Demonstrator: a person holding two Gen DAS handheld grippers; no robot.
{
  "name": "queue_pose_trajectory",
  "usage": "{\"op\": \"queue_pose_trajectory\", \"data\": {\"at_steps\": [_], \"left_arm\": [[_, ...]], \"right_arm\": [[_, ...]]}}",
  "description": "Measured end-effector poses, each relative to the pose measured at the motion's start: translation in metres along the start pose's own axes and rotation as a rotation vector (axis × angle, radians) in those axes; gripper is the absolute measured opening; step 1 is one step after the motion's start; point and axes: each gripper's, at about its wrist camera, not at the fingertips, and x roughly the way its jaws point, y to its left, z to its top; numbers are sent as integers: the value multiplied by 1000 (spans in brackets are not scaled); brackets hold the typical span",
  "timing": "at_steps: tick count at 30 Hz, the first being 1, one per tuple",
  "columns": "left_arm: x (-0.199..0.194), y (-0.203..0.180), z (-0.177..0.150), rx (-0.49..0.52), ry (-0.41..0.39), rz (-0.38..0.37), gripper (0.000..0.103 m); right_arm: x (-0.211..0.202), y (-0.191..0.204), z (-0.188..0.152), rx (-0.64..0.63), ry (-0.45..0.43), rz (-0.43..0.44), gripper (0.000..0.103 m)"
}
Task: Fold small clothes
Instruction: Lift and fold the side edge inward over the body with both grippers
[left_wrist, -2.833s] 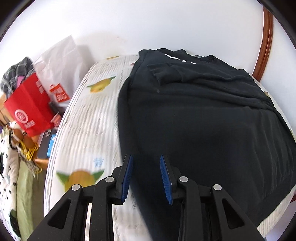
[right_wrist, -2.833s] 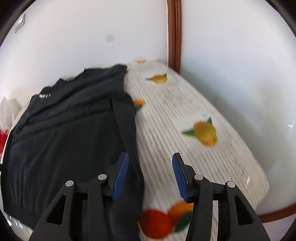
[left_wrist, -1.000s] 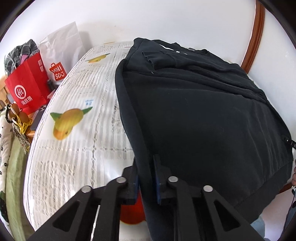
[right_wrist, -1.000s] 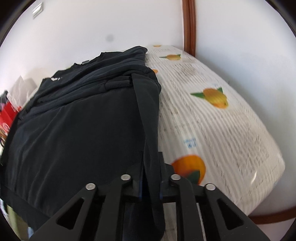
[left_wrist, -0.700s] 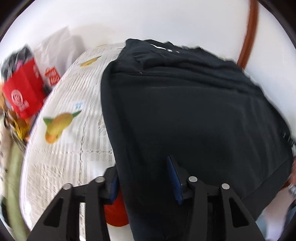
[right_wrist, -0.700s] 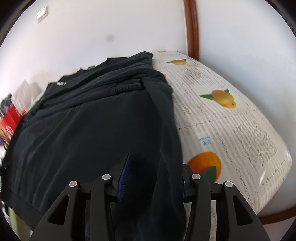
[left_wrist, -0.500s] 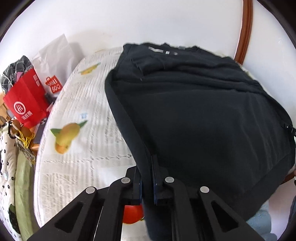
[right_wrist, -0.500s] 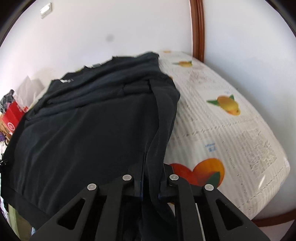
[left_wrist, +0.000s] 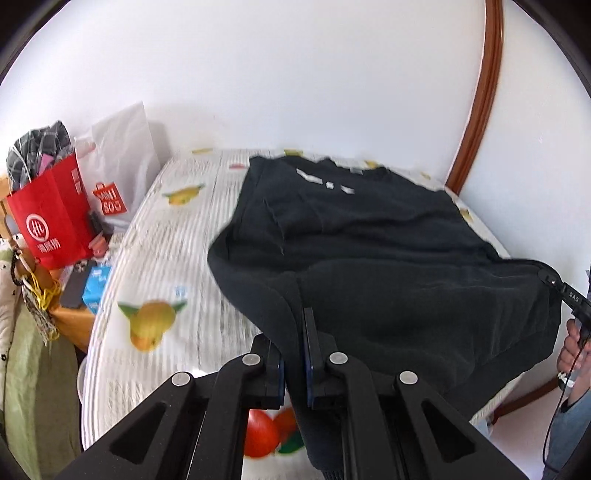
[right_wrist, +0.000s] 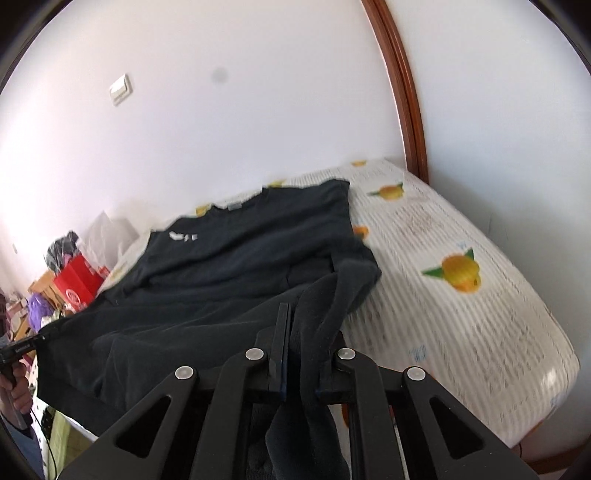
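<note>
While the black shirt (left_wrist: 388, 258) lies spread across the bed (left_wrist: 166, 258), its near hem is raised off the cover at both corners. The left hand-held gripper (left_wrist: 293, 354) has its blue-padded jaws pressed nearly together on the shirt's near left corner, with cloth bunched between the pads and hanging below them. The right hand-held gripper (right_wrist: 301, 354) is likewise clamped on the near right corner, where a thick fold of dark fabric fills the narrow gap and drapes down past the jaws. Between the two grips the hem sags in a shallow curve, while the collar end (with small white marks near the neck) rests flat on the bed by the white wall (left_wrist: 295, 74).

The bed cover is white with grey stripes and printed fruit. In the left view a yellow fruit print (left_wrist: 151, 321) shows just left of the shirt, and red ones peek from under the gripper.

Left of the bed stands a red bag (left_wrist: 51, 218) with a white bag (left_wrist: 118, 170) behind it, touching it. A brown wooden trim (right_wrist: 402, 92) runs up the wall at the bed's far right corner. At the right edge of the left view, a hand (left_wrist: 572, 347) grips the other tool's handle.
</note>
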Motion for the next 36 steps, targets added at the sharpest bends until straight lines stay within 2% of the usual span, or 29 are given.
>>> {"op": "queue_pose_trajectory", "data": {"at_steps": [10, 17, 20, 29, 36], "left_arm": [[17, 1, 55, -34, -59, -8, 8], [59, 5, 93, -62, -59, -11, 8], [81, 3, 104, -47, -53, 11, 8], [147, 7, 117, -36, 15, 80, 8], [184, 15, 112, -46, 91, 99, 10]], "right_arm": [[26, 9, 60, 30, -45, 18, 9], [79, 2, 100, 104, -26, 28, 9], [106, -4, 111, 148, -7, 37, 9], [182, -8, 119, 159, 86, -28, 9], [217, -16, 115, 126, 156, -93, 10]]}}
